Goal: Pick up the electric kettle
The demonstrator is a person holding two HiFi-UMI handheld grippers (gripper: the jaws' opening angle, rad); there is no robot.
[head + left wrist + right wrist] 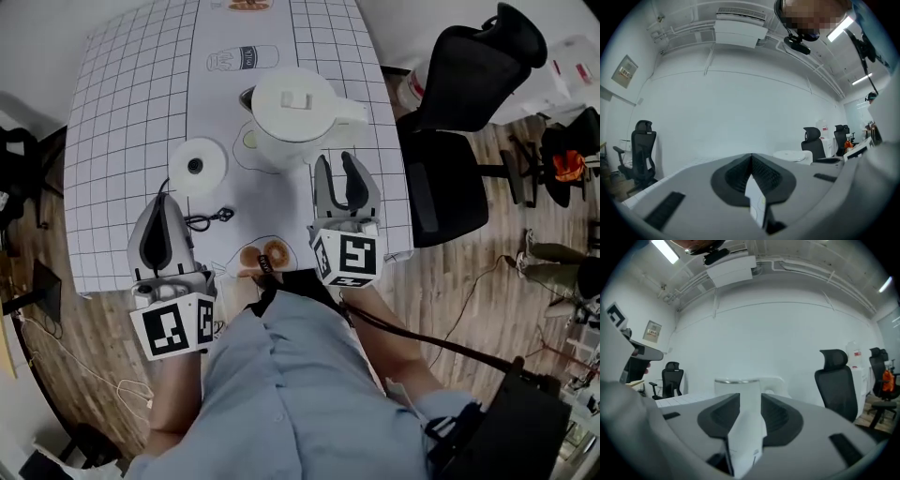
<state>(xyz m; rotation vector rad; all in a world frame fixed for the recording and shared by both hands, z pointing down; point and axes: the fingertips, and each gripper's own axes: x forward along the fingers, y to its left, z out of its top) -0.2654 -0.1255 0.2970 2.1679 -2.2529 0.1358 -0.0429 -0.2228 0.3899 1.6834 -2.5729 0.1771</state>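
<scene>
Left side: the left gripper [166,197] is held over the near edge of the table [122,112], its jaws pressed together at the tips with nothing between them. Just beyond it lies the round white kettle base [197,166], flat on the gridded mat, with its black cord [208,220] curled between the base and the gripper. Centre: the electric kettle [295,112] stands upright on the table, lid shut, handle turned to the right (it is off its base, which sits apart to its left). It rests on the mat's plain middle strip, untouched by either gripper. Right side: the right gripper [336,159] is held near the kettle's near side, jaws spread wide and empty; its own view looks through the gap at the kettle body ahead, clear of both pads. Past the table's right edge stands a black office chair [450,141] on the wooden floor.
</scene>
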